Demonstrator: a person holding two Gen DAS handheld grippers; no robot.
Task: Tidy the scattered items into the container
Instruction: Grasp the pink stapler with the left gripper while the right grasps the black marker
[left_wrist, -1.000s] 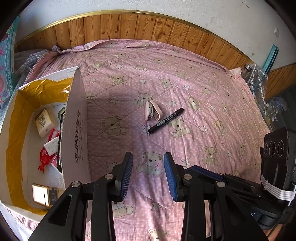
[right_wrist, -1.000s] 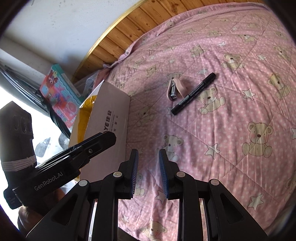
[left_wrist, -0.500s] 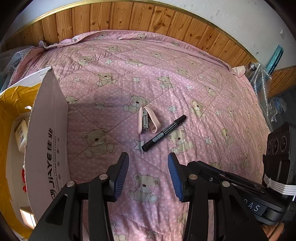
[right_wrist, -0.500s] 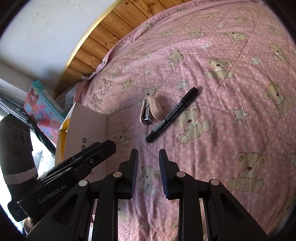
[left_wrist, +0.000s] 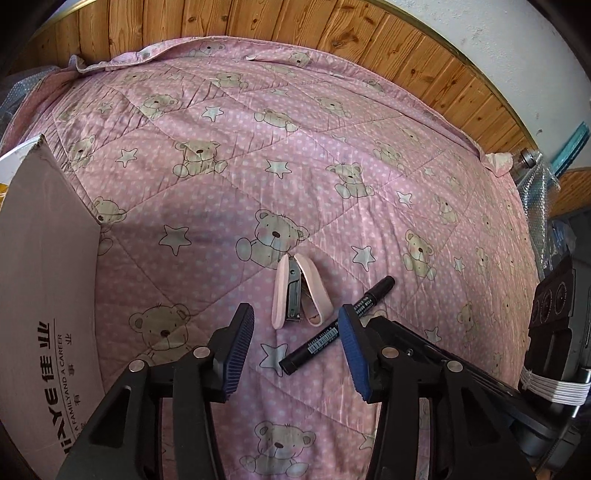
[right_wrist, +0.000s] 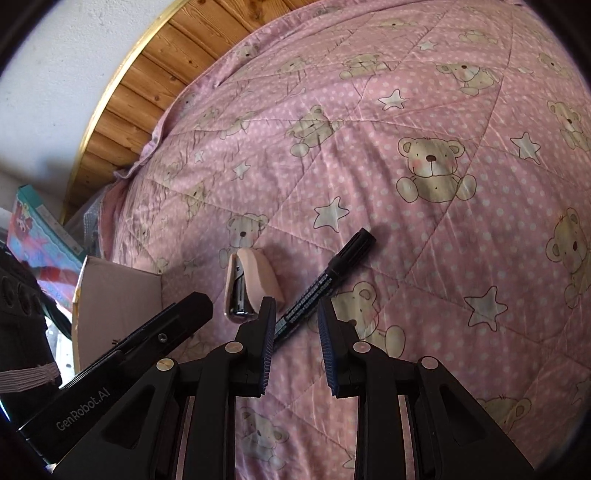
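Observation:
A pink stapler and a black marker lie side by side on the pink bear-print quilt. My left gripper is open, its blue pads just short of both items, with nothing held. My right gripper is open too; its left pad covers the near end of the marker and the stapler sits just to the left. The cardboard box stands at the left; its inside is hidden.
A wooden panel wall runs along the far edge of the bed. Bubble-wrapped things and a bottle sit past the right edge. A colourful book or box leans behind the cardboard box.
Both grippers have moved forward and down toward the stapler and marker. The left jaws have spread wider. The box has slid to the left edge of the left view, its contents now out of sight.

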